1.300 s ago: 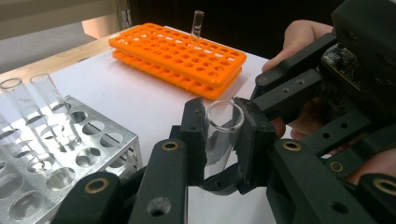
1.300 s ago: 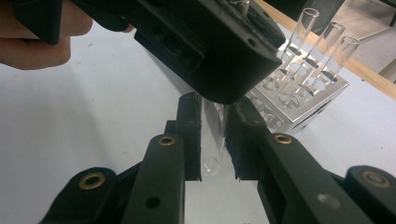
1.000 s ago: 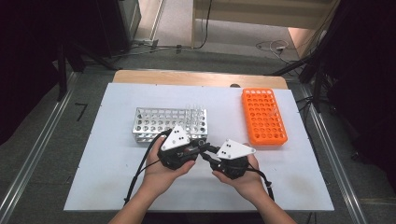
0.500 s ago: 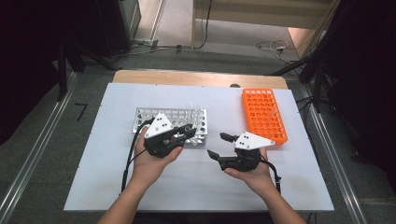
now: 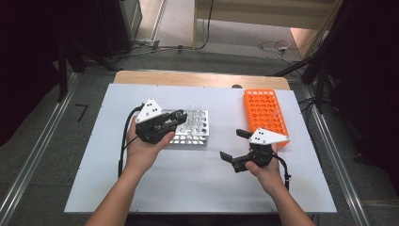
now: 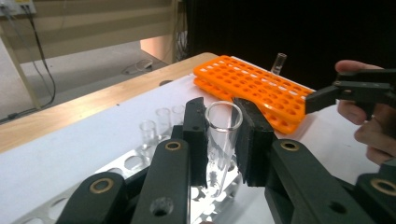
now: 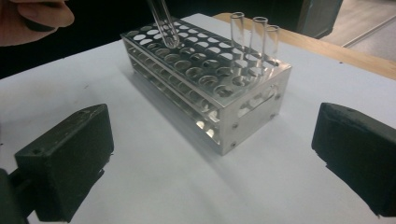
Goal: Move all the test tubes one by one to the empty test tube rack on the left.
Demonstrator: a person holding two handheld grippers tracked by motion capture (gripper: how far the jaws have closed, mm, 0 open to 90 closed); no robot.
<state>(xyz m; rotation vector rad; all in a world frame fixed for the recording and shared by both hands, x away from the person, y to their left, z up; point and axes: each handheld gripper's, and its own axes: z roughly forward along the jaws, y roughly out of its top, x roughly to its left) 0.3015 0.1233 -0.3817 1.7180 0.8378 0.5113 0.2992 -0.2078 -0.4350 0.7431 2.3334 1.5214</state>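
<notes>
Glass tube [image 6: 223,135] sits clamped in my left gripper [image 5: 175,117] above the metal rack [image 5: 192,128], frame centre; my right gripper [image 5: 234,145], lower right, has just been opening, jaws wide and empty.

Test tube [image 7: 163,23] top cut off by right gripper view's edge

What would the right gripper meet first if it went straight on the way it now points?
Probably the metal test tube rack: it sits centred ahead between the right gripper's open, empty jaws, with bare white table before it. Depth is hard to judge.
</notes>
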